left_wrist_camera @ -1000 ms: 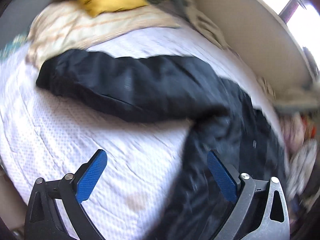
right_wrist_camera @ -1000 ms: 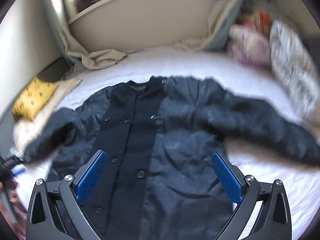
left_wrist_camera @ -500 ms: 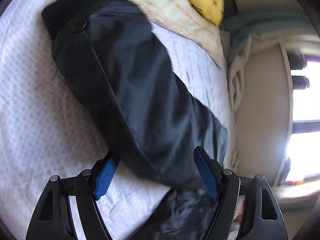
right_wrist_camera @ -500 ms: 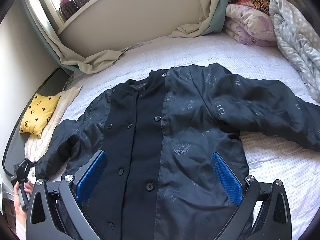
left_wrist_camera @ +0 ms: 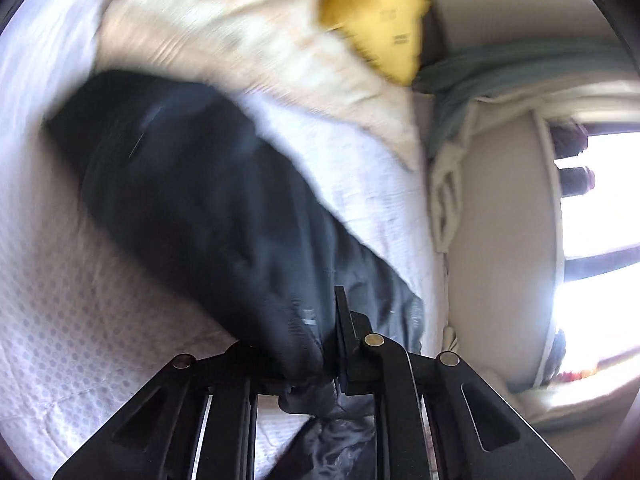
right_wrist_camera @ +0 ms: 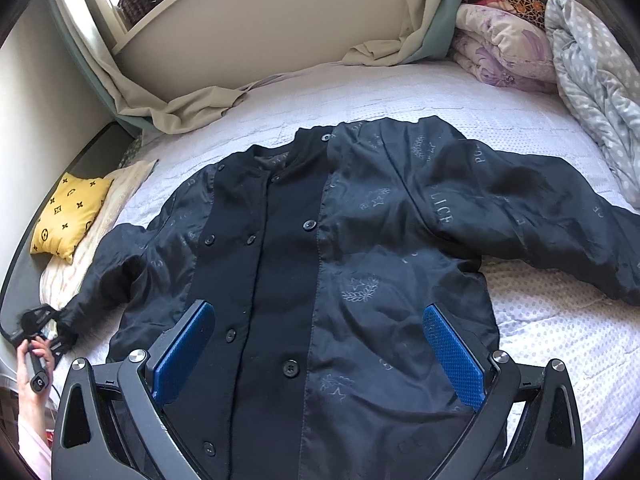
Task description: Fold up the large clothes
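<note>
A black button-front jacket (right_wrist_camera: 320, 240) lies spread face up on the bed, both sleeves stretched out sideways. In the left wrist view its left sleeve (left_wrist_camera: 200, 200) runs away from the camera. My left gripper (left_wrist_camera: 316, 344) is closing on the sleeve's cuff end, and the dark fabric is bunched and pinched between its fingers. The right wrist view shows that same gripper (right_wrist_camera: 38, 324) at the cuff, held by a hand (right_wrist_camera: 34, 368). My right gripper (right_wrist_camera: 316, 356) hovers open over the jacket's lower front with nothing between its blue pads (right_wrist_camera: 452, 360).
The white quilted bed cover (right_wrist_camera: 360, 92) extends around the jacket. A yellow patterned cushion (right_wrist_camera: 68, 212) lies on a cream pillow at the left edge. Folded blankets (right_wrist_camera: 508, 48) and a grey dotted quilt (right_wrist_camera: 600, 80) are piled at the back right. A beige curtain (right_wrist_camera: 192, 108) drapes onto the bed's far side.
My left gripper has rolled, moved along the sleeve to its cuff and closed from wide open onto the fabric. The right gripper has sunk slightly and stays open.
</note>
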`<state>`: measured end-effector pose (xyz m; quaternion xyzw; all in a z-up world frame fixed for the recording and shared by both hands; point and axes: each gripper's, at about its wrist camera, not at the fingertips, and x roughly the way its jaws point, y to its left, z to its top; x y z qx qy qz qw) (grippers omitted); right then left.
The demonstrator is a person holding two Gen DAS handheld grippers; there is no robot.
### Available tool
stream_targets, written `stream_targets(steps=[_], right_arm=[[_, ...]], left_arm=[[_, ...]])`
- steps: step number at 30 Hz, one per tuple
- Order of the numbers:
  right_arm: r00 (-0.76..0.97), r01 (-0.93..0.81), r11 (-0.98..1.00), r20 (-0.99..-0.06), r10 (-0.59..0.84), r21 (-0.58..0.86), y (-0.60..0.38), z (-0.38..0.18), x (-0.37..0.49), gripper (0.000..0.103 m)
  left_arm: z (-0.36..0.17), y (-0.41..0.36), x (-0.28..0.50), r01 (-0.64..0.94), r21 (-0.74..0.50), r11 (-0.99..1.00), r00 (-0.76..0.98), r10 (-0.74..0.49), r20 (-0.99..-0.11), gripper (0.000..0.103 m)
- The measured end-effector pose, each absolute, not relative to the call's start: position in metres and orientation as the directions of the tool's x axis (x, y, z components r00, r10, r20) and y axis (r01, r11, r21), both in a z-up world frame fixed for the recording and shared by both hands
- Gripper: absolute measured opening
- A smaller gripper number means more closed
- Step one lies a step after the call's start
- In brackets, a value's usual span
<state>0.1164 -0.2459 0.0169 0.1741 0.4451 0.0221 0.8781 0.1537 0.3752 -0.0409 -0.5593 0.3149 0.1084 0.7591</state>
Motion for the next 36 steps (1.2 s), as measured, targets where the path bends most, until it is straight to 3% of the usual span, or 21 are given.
stream_targets(steps=[7,11,16,22,29,32,34,36], right_arm=[[0.606,0.124,0.942,-0.776,0.177,0.312,-0.251,0.02,0.113,0.103],[0.603,0.133,0.945,-0.781,0.163,0.3,-0.253,0.018,0.114,0.103],[0.603,0.144,0.946,-0.784,0.15,0.292,-0.255,0.019,0.115,0.103],[0.613,0.15,0.944,-0.777,0.145,0.295,-0.261,0.023,0.115,0.103],[0.619,0.187,0.933,-0.775,0.132,0.308,-0.278,0.024,0.113,0.103],[0.616,0.195,0.933,-0.778,0.122,0.301,-0.282,0.025,0.113,0.103],[0.618,0.189,0.936,-0.777,0.121,0.296,-0.282,0.025,0.112,0.103],[0.611,0.183,0.943,-0.784,0.113,0.278,-0.28,0.024,0.112,0.103]], left_arm=[[0.059,0.301,0.175,-0.364,-0.616,0.698,0.827,-0.062,-0.559,0.017],[0.105,0.235,0.195,-0.244,-0.506,0.827,0.851,-0.067,-0.521,0.017],[0.126,0.142,0.218,-0.117,-0.37,0.922,0.85,-0.1,-0.518,0.017],[0.079,0.027,0.236,0.007,-0.258,0.966,0.772,-0.169,-0.612,0.017],[-0.003,-0.063,0.235,0.113,-0.111,0.987,0.643,-0.158,-0.749,0.02],[-0.029,-0.078,0.231,0.147,-0.109,0.983,0.575,-0.175,-0.799,0.043],[-0.036,-0.083,0.225,0.163,-0.089,0.983,0.55,-0.165,-0.819,0.07],[-0.036,-0.087,0.215,0.187,-0.061,0.98,0.541,-0.155,-0.827,0.083]])
